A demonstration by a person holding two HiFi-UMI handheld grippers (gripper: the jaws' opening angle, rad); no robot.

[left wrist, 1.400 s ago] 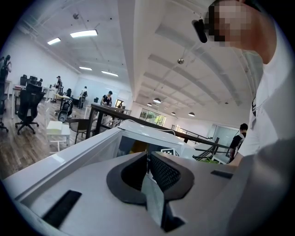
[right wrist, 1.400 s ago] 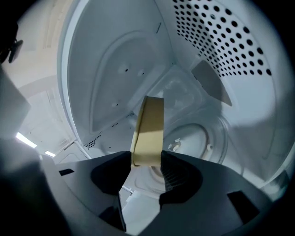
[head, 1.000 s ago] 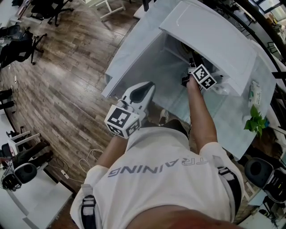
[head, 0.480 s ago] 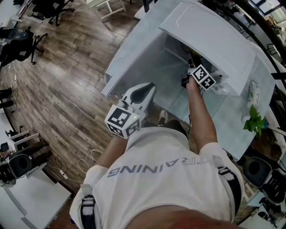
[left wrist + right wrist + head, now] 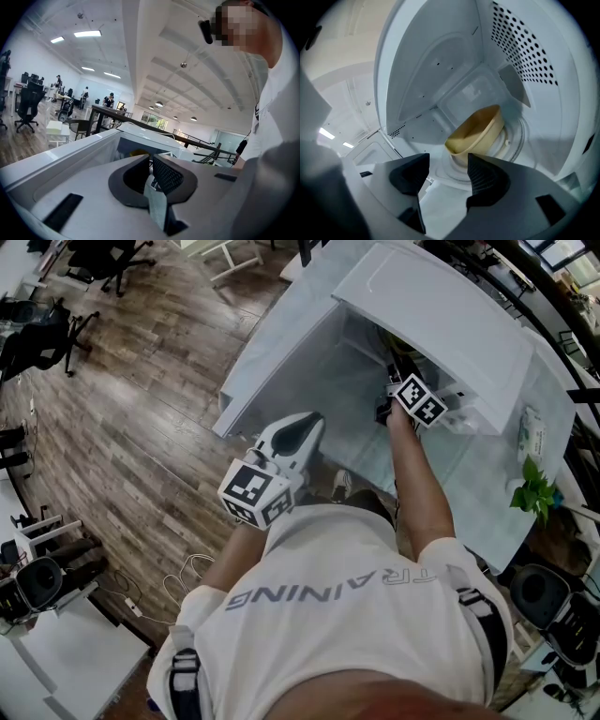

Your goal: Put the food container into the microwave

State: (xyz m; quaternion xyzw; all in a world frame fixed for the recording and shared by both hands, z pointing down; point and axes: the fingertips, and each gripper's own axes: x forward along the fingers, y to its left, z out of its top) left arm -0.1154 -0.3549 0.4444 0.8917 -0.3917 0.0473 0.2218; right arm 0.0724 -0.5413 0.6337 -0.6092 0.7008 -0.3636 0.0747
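Yellow food container [image 5: 480, 131] is inside the microwave [image 5: 441, 324], sitting on the round turntable [image 5: 519, 137] and tilted, rim leaning toward the camera side. Its contents can't be made out. Microwave cavity is white, with a patch of vent holes [image 5: 525, 47] on the right wall.

Right tool [image 5: 447, 161] is reached into the cavity. It's released: 2 jaws apart, nothing between them. Container is just beyond the jaw tips, not touching them. Nothing stands between tool and container.

Left tool [image 5: 151, 159] is held low near the person's body, outside the microwave, pointing up toward it. It's clenched: jaws nearly together with only a thin slit, nothing held.

Head view: person in a white shirt [image 5: 356, 615] stands at the table [image 5: 487, 493], right arm stretched into the open front of the microwave. Small green plant [image 5: 536, 488] sits at the table's right edge.

Floor [image 5: 122, 409] is dark wood planks. Black office chairs [image 5: 103, 259] are at the top left and cables [image 5: 187, 573] lie on the floor near the person. Left gripper view shows an open office with ceiling lights and people far off.
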